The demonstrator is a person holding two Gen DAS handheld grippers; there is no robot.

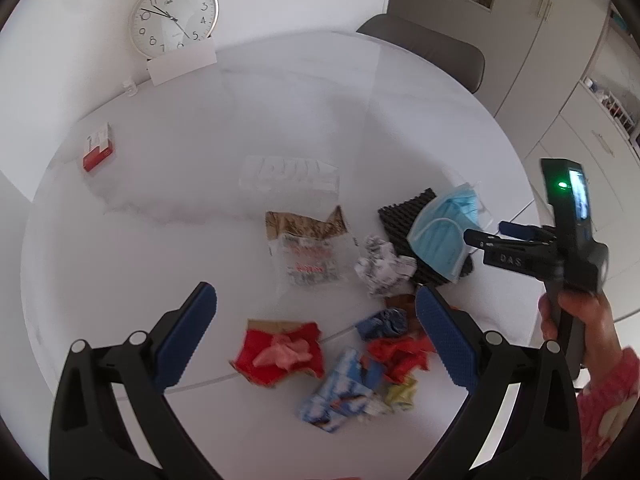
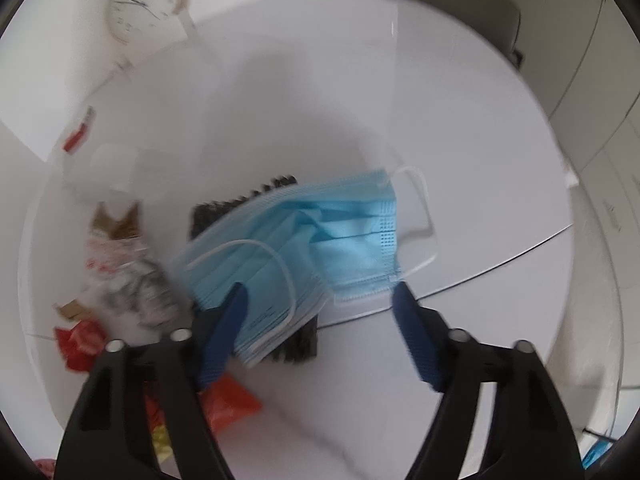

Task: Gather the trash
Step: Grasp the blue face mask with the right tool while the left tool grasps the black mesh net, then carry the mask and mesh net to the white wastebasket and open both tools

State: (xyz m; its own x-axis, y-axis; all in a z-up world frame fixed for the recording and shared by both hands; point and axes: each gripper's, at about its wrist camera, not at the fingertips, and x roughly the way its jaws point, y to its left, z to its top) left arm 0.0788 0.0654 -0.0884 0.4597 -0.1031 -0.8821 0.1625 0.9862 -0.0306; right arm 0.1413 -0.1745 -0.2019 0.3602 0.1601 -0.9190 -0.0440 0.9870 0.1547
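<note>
Fingers of my right gripper [image 2: 318,300] were spread wide around the near edge of the blue face mask [image 2: 316,232], not yet pinching it; whether the pads touched the fabric I could not tell through the blur. That mask lay draped over a black ridged mat [image 2: 244,200] on the right part of the white round table [image 2: 460,140].

My left gripper [image 1: 316,308] also had its fingers spread, hovering empty above the near heap of trash: a red wrapper with a pink glove [image 1: 282,352] on it, a blue patterned carton [image 1: 340,396], and crumpled red scraps [image 1: 400,354] beside a dark blue wad [image 1: 382,322]. Just beyond lay a clear printed bag [image 1: 308,258] and a crumpled black-and-white paper [image 1: 382,266] touching the mat.

Farther left sat a small red box [image 1: 98,148], well apart. At the far edge a wall clock [image 1: 174,16] leaned, a white card [image 1: 182,60] against it.
</note>
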